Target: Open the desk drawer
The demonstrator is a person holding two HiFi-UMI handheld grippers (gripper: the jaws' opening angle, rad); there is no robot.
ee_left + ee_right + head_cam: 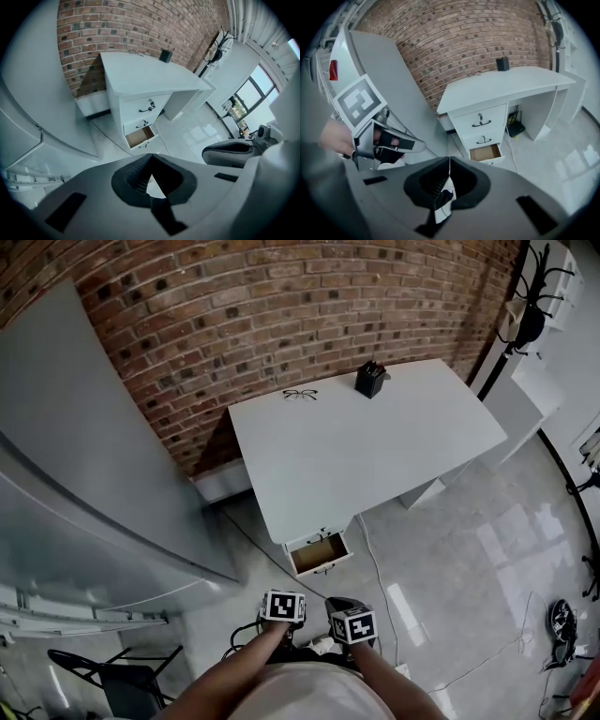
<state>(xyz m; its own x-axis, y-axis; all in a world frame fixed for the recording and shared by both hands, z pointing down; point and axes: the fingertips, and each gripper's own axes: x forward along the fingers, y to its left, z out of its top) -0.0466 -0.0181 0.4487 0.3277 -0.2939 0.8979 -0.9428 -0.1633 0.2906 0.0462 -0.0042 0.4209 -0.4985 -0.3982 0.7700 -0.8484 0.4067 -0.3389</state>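
Red brick wall (281, 296) backs the white counter (375, 446), with a drawer stack under the counter's near left end. Its bottom drawer (319, 552) stands pulled out, brown interior exposed, while the two upper drawers (480, 123) are closed. Both the left claw (151, 164) and the right claw (449, 164) are fully closed and hold nothing. They sit side by side, well apart from the stack across the floor (450, 568). The stack lies straight ahead, with drawer travel running toward the claws. The left claw appears marginally nearer.
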